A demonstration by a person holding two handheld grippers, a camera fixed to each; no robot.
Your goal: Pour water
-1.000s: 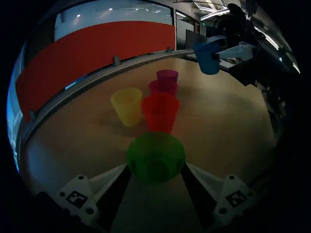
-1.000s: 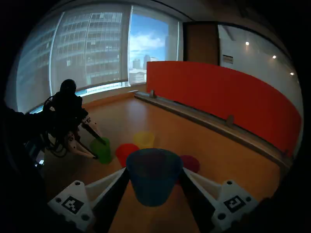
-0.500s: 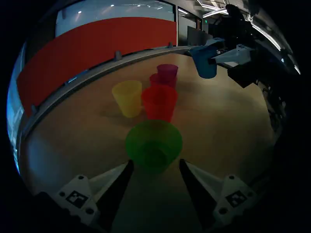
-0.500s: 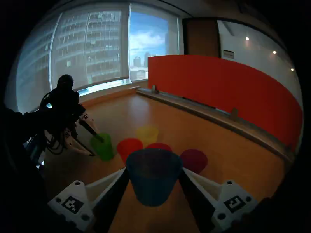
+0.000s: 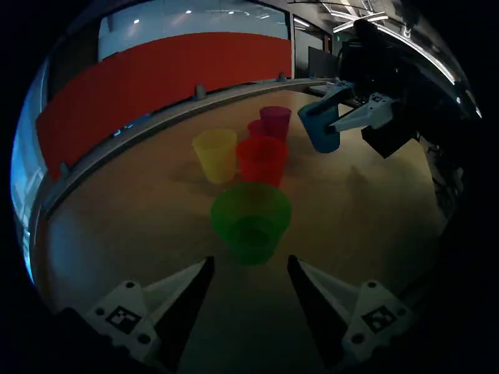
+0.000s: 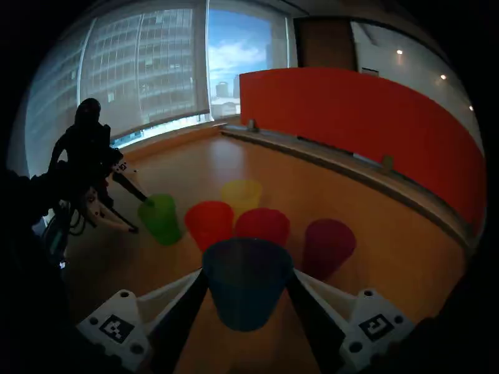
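Left hand-held gripper, now wide, has released the translucent green plastic cup just ahead on the bench. Right hand-held gripper, clamping the blue plastic cup, has descended, likely to pour.

A wooden table spreads ahead of the fingers in the right gripper view; a red partition edges it to their right, and tall windows (bright sky, towers outside) stand far ahead-left.
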